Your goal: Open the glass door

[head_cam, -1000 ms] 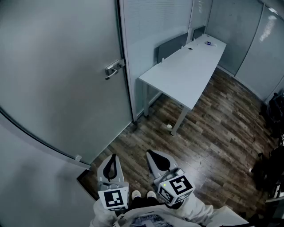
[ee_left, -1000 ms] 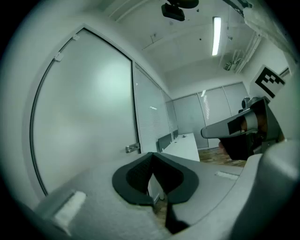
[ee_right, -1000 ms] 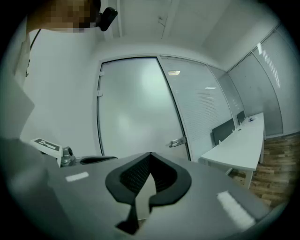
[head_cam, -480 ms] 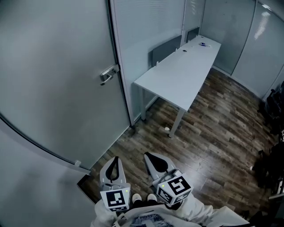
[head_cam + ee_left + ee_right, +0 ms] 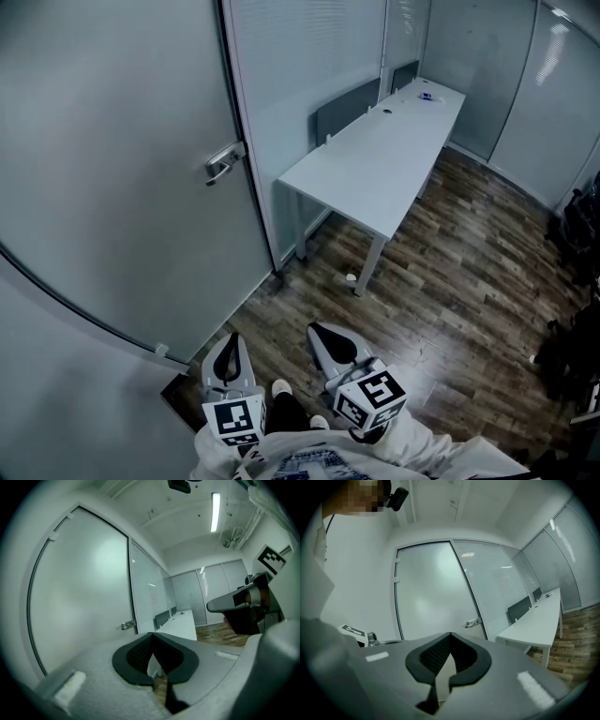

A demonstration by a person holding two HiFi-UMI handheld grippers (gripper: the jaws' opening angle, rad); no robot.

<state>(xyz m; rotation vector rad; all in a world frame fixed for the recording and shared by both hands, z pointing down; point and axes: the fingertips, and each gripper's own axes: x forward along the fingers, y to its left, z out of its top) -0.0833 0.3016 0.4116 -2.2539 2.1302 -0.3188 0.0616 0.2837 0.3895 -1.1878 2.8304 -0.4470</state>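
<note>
The frosted glass door [image 5: 122, 178] stands closed on the left, with a metal lever handle [image 5: 223, 162] near its right edge. Both grippers hang low by the person's body, well short of the door and apart from the handle. My left gripper [image 5: 230, 343] is shut with nothing in it, and my right gripper [image 5: 320, 329] beside it is shut and empty too. In the left gripper view the shut jaws [image 5: 152, 635] point toward the handle [image 5: 127, 626]. In the right gripper view the door [image 5: 431, 592] and handle [image 5: 472, 622] lie beyond the shut gripper [image 5: 450, 635].
A long white desk [image 5: 375, 159] with a grey divider panel [image 5: 352, 105] stands right of the door along a glass partition. A small object [image 5: 350, 277] lies on the wood floor by a desk leg. Dark bags [image 5: 572, 356] sit at the far right.
In the head view the door, handle and desk have slid left. Both grippers stay shut; the left one sits a little lower and further left in the frame.
</note>
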